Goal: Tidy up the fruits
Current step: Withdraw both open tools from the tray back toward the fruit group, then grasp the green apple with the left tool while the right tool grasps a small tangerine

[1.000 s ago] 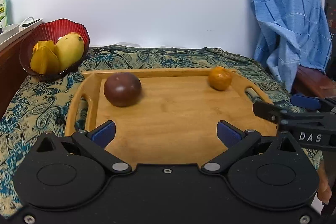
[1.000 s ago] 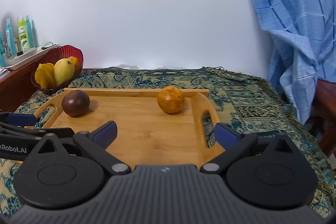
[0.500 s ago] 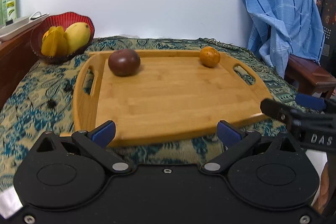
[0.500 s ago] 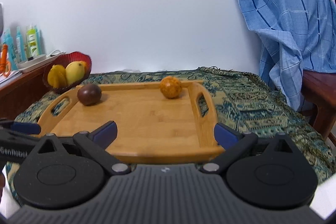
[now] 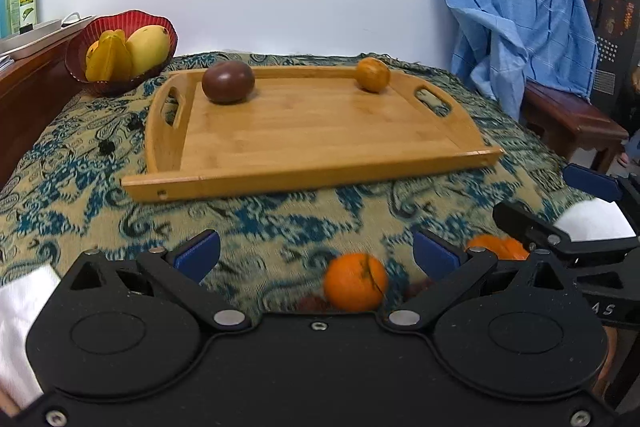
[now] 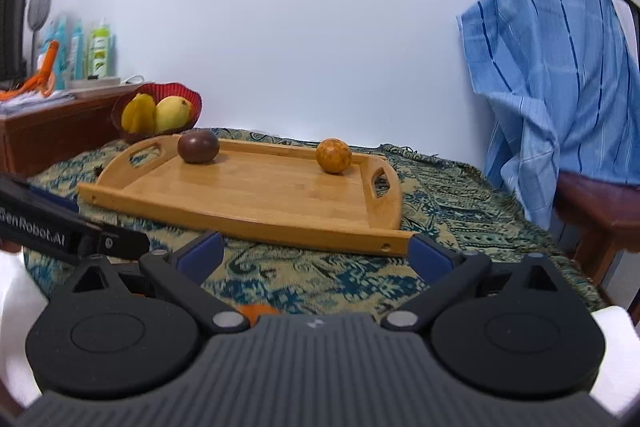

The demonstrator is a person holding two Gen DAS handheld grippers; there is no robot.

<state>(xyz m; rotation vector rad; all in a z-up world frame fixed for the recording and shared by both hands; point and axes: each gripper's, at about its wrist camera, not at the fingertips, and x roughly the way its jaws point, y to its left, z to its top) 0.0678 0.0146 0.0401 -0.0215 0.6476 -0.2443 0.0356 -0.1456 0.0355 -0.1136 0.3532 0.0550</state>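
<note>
A wooden tray (image 5: 320, 131) lies on the patterned cloth and holds a dark purple fruit (image 5: 228, 82) at its far left and an orange-brown fruit (image 5: 373, 74) at its far right. Both also show in the right wrist view: the tray (image 6: 260, 195), the purple fruit (image 6: 198, 146), the orange-brown fruit (image 6: 333, 155). My left gripper (image 5: 316, 253) is open and empty, with an orange (image 5: 355, 287) on the cloth just below it and a second orange (image 5: 498, 247) to its right. My right gripper (image 6: 316, 249) is open and empty in front of the tray.
A red bowl (image 5: 120, 39) with a mango and starfruit stands at the back left by a wooden shelf (image 6: 52, 131) with bottles. A blue cloth (image 5: 516, 15) hangs over a wooden chair at the right. The table's front edge is near both grippers.
Both grippers have pulled back from over the tray to the near side of the table. Oranges on the cloth have come into view. Both stay open.
</note>
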